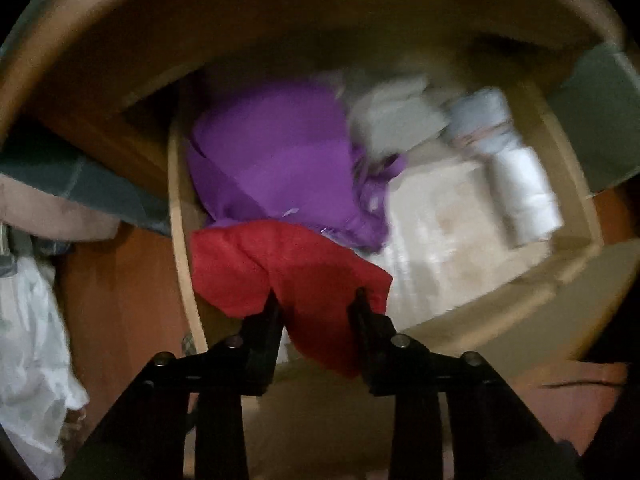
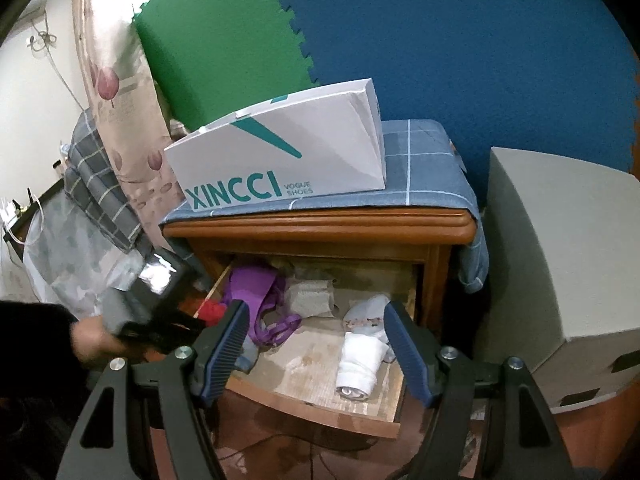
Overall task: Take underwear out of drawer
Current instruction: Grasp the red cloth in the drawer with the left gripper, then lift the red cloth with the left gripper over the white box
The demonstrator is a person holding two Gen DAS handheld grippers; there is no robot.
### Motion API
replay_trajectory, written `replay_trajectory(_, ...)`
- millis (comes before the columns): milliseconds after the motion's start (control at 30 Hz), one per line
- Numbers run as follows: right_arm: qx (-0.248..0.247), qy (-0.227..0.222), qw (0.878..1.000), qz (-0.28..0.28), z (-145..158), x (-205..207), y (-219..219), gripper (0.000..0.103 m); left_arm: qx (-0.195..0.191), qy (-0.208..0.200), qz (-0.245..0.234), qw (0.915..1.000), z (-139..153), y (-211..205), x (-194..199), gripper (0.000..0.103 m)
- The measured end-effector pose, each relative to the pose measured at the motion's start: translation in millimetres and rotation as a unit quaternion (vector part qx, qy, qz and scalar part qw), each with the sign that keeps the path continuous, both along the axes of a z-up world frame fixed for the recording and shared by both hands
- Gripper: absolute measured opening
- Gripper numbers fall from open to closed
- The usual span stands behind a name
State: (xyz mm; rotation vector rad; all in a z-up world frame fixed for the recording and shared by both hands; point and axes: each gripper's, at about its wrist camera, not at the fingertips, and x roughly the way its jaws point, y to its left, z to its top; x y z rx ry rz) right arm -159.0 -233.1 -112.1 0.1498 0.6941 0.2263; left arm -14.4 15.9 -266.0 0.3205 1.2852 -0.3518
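The wooden drawer (image 2: pixel 312 412) of a nightstand stands pulled out. My left gripper (image 1: pixel 316 298) points down into its near left corner, shut on a red piece of underwear (image 1: pixel 256 264); the cloth bunches and hangs between the black fingers. In the right wrist view the red underwear (image 2: pixel 212 311) shows beside the left gripper's body (image 2: pixel 160 300), which a hand (image 2: pixel 92 340) holds. A purple garment (image 1: pixel 276 152) lies just behind it. My right gripper (image 2: pixel 314 320) hovers in front of the drawer, open, with nothing between its blue pads (image 2: pixel 224 344).
A rolled white cloth (image 2: pixel 360 364), a grey folded cloth (image 2: pixel 312 296) and a pale blue roll (image 1: pixel 480 120) also lie in the drawer. A white shoe box (image 2: pixel 280 152) sits on the nightstand's blue checked cover (image 2: pixel 432 168). A grey box (image 2: pixel 560 260) stands on the right.
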Motion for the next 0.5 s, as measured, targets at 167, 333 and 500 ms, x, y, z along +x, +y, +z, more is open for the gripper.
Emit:
replay_trajectory(167,-0.013,0.005,1.0,0.002,-3.7,3.6,6.4,0.071,-0.05,-0.064,-0.004,0.9967,58.1,5.8,-32.0,0.028)
replay_trajectory(333,-0.033,0.017,0.999,0.005,-11.2,8.3,14.2,0.071,-0.079,-0.173,-0.019,0.9816,125.1,-8.4,-71.1,0.028)
replay_trajectory(500,-0.061,0.027,0.998,0.013,-17.9,11.4,23.6,0.071,-0.099,-0.279,-0.031,0.9546,198.7,-19.6,-93.6,0.028)
